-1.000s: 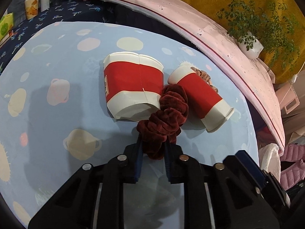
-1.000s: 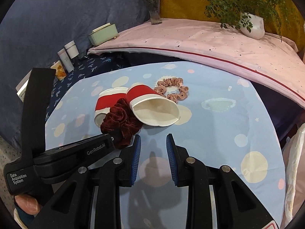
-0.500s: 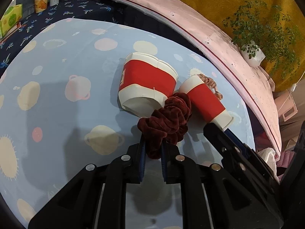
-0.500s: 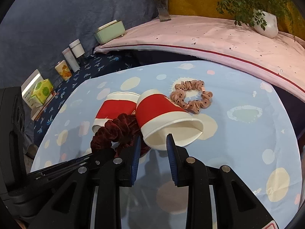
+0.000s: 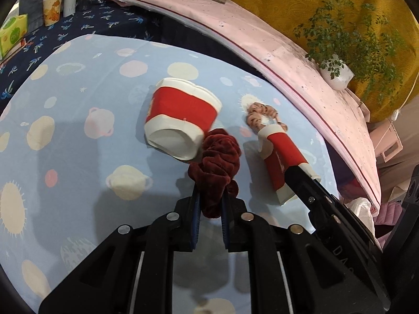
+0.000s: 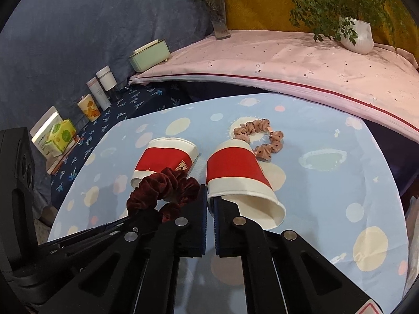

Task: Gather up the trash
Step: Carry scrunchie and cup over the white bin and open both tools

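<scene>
the left gripper [image 5: 210, 204] is clamping the dark red scrunchie [image 5: 217, 162]; the right gripper [image 6: 209, 204] is pinching the rim of an empty paper cup [image 6: 235, 172] lying on the blue tablecloth [image 6: 340, 188], beside a second empty cup [image 6: 162, 159]

Two cups and two scrunchies lying on the table

In the right wrist view, one paper cup [image 6: 165, 161] is lying on its side left of the other cup [image 6: 237, 172] on the table [image 6: 340, 183]; one scrunchie [image 6: 162, 189] is sitting before the left cup, the dotted scrunchie [image 6: 262, 138] is lying behind the right cup, and a plant pot [image 6: 357, 35] is standing far behind on the ledge [image 6: 275, 57].
</scene>
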`<state>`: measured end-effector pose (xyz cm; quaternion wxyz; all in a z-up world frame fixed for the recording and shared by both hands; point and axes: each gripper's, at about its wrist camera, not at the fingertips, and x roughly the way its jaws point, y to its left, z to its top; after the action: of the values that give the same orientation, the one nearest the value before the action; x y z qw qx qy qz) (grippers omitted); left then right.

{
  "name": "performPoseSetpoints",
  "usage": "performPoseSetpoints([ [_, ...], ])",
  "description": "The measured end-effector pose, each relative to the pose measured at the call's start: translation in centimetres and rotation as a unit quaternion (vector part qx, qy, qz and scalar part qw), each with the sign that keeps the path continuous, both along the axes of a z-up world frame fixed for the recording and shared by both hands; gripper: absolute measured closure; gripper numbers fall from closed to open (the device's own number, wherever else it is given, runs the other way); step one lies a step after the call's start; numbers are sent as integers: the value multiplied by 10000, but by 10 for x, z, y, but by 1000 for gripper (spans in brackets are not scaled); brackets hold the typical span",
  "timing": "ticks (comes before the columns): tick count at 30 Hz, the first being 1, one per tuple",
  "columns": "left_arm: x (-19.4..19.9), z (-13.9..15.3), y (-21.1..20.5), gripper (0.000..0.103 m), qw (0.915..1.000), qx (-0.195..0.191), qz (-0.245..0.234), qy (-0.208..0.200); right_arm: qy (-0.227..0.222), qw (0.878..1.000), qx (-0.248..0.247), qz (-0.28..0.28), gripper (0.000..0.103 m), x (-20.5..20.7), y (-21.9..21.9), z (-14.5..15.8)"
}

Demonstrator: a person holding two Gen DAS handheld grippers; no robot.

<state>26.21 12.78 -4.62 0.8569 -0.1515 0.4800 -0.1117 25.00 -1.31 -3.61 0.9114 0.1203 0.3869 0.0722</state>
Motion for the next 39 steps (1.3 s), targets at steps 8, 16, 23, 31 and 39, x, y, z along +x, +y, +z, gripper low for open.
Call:
performPoseSetpoints([
  [8,-20,27,-31,91,9993,22,-290,-242,-203,9993,113,-297,100,-30,-32,21],
  [16,-50,58,-73,91,9963,83,-677,-529,-488,9966,213,-627,100,-67,-73,48],
  [23,-79,82,-115,91,9916,171,-1034,-759,-739,9920,338,-968,100,-105,-114,69],
  [31,-111,97,-169,91,9842,210,-1508,-902,-897,9851,420,-1406,100,-150,-165,82],
  [39,-137,103,-223,90,9737,138,-2078,-929,-925,9762,526,-1887,100,-191,-216,80],
])
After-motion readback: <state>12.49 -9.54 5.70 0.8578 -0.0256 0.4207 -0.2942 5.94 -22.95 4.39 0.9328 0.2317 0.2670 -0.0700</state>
